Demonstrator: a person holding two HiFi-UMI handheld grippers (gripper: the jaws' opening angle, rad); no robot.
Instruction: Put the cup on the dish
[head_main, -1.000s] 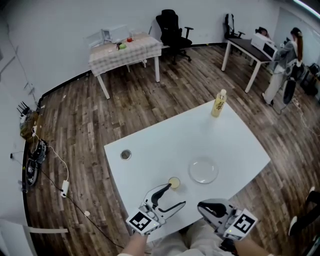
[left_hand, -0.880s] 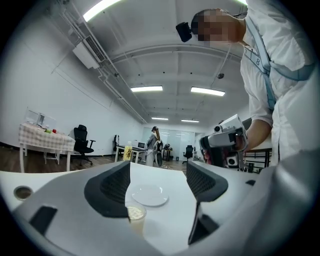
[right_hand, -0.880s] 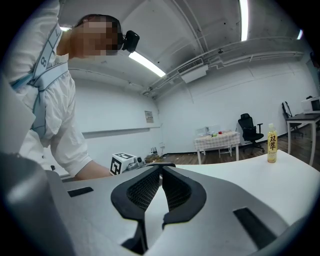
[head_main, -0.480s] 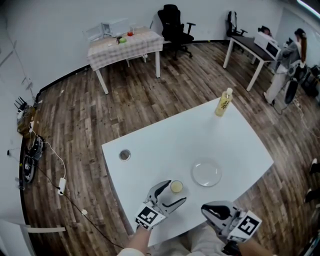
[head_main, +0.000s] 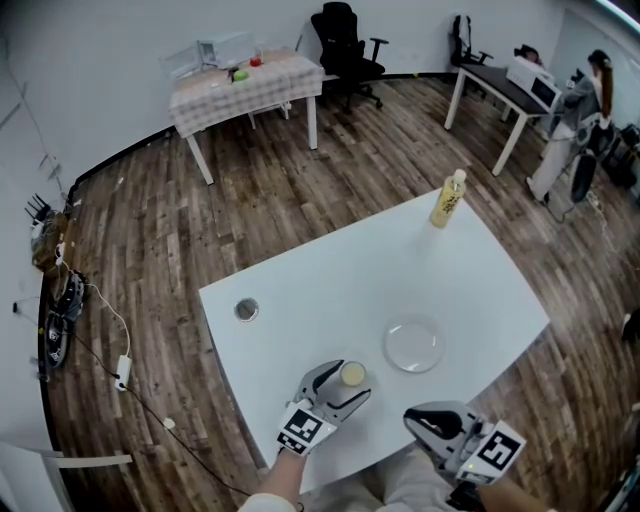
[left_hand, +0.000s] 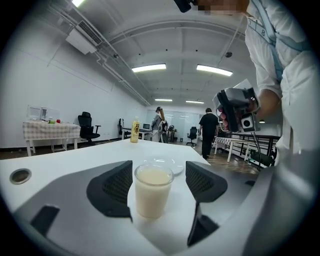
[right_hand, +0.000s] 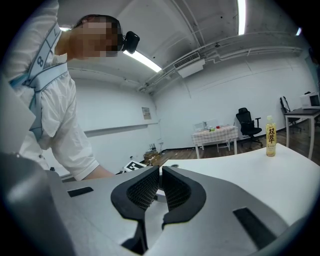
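The cup (left_hand: 152, 190) stands upright on the white counter (head_main: 330, 290), mouth up and long axis vertical. It is a clear tumbler filled almost to the rim with pale creamy liquid. It sits close to the counter's near edge, on the person's side.

The left gripper (head_main: 350, 381) lies low over the counter with its jaws released, one on each side of the cup. The jaws have just been closing a little. The left gripper view shows a clear gap at the right pad. At the left pad the cup's wall overlaps the pad in the picture, so contact there cannot be told, and no squeeze shows.

The dish (head_main: 413, 345), flat and of clear glass, lies to the right of the cup and a little farther from the person. It is apart from the cup, with bare counter between the two. In the left gripper view the cup hides the dish's front rim, and the rest of the glass is faint.

Past the dish the counter runs wide and bare to a yellow bottle (head_main: 448, 199) standing upright near the far corner. A small round grey disc (head_main: 246, 310) lies well apart, near the left edge.

The right gripper (head_main: 432, 420) hovers at the near edge, right of the cup. Its jaws are drawn nearly together, with only a slit between them and nothing in it.

In the head view the left gripper's jaws cover the cup's lower wall, so only its mouth shows.
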